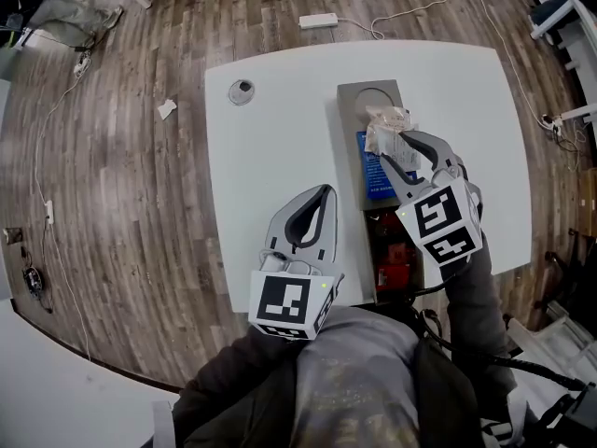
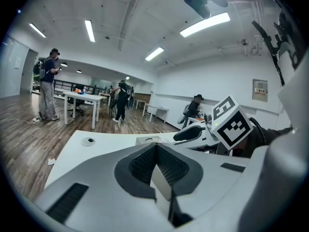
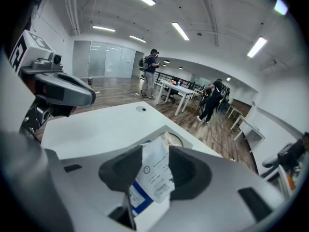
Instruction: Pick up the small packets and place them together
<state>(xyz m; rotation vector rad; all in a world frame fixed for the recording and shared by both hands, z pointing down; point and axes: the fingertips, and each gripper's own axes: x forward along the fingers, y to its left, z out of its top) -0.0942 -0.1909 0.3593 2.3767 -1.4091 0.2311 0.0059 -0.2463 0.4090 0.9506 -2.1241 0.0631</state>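
Your right gripper (image 3: 155,152) has let go. Its two dark pads stand apart over the near end of the grey tray (image 1: 353,96), angled down toward it. A white packet (image 3: 155,175) stands between the pads, and neither pad looks pressed into it. Its left edge passes behind the left pad, so you cannot rule out a light touch there.

The packet is a small flat sachet, plain white and roughly rectangular. It is tilted so that one top corner pokes up above the pad tips. Its face carries a few short lines of fine dark print and a small round mark near the upper left, but the print is too small to read.

Directly beneath it, on the near half of the tray, lies a blue pack (image 1: 371,177). It is flat and rectangular with pale markings, and larger than the white sachet. Just beyond, between the blue pack and the round recess (image 1: 373,98) at the tray's far end, sits a crumpled packet (image 1: 388,119). It is translucent tan, creased and bunched, and right up against the white one.

Your left gripper (image 1: 324,192) is clenched on nothing, its ribbed pads meeting tip to tip. It hovers over the white table (image 1: 280,110), just left of the tray's near end and apart from every packet.
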